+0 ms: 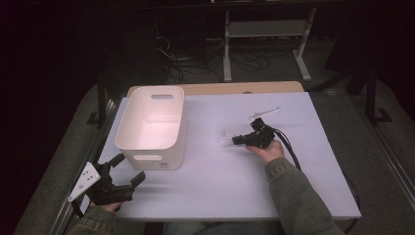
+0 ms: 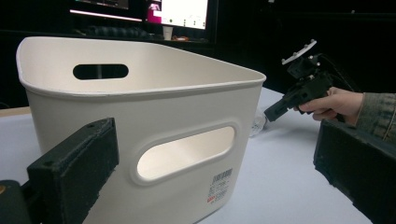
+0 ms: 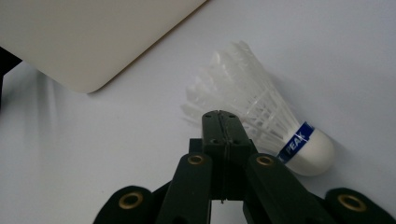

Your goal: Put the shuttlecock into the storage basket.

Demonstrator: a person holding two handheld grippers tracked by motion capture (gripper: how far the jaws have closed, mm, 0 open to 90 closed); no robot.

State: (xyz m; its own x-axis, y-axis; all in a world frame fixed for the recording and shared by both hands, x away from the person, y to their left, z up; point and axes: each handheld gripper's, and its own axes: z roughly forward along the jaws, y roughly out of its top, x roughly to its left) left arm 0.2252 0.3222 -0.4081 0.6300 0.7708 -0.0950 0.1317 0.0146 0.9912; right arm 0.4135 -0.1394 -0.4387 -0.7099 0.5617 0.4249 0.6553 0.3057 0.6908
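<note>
white feathers fan out just past the tip of my right claw, where the shuttlecock lies on its side on the table, its rounded cork end with the blue band pointing back toward the claw's right side. that claw is clenched, its two black jaws pressed flat together with nothing between them, and the tip sits over the feather skirt; i cannot tell whether it touches the feathers. from the high view the right claw points left across the table, with the shuttlecock right at its tip and the hand behind it. the white bin stands well off to the far side of the shuttlecock from that claw, and its rounded corner shows ahead and to the left in the right gripper view. my left claw is released, jaws spread wide, resting low at the near left edge of the table, and the bin stands just in front of it, handle slot facing the jaws.
</note>
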